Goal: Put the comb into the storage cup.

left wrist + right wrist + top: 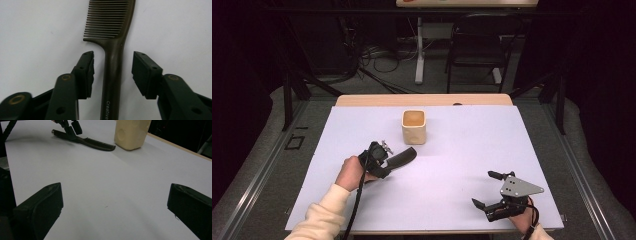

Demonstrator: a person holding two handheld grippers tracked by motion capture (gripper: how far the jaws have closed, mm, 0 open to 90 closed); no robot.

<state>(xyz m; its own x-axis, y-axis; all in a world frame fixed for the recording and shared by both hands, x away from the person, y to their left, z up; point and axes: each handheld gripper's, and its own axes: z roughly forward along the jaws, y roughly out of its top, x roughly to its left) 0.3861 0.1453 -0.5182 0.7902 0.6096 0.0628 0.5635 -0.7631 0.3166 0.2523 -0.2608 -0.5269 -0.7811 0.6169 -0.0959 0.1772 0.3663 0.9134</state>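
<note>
Left hand-held gripper (pixel 113 72) half open, pads astride the comb (pixel 113 50) handle w/o touching: looks light, stiff, slick plastic, so pinch mid-handle; right hand-held gripper (pixel 113 207) wide open, empty.

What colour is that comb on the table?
The comb is dark brown, clearest in the left gripper view.

A person is reaching in from the near edge, the left gripper (pixel 388 159) lying over a dark comb (pixel 403 157) just near of a cream cup (pixel 414 126) (open-topped, upright). The right gripper (pixel 486 189) is resting, jaws spread, near the white table's (pixel 462 150) near-right corner.
</note>
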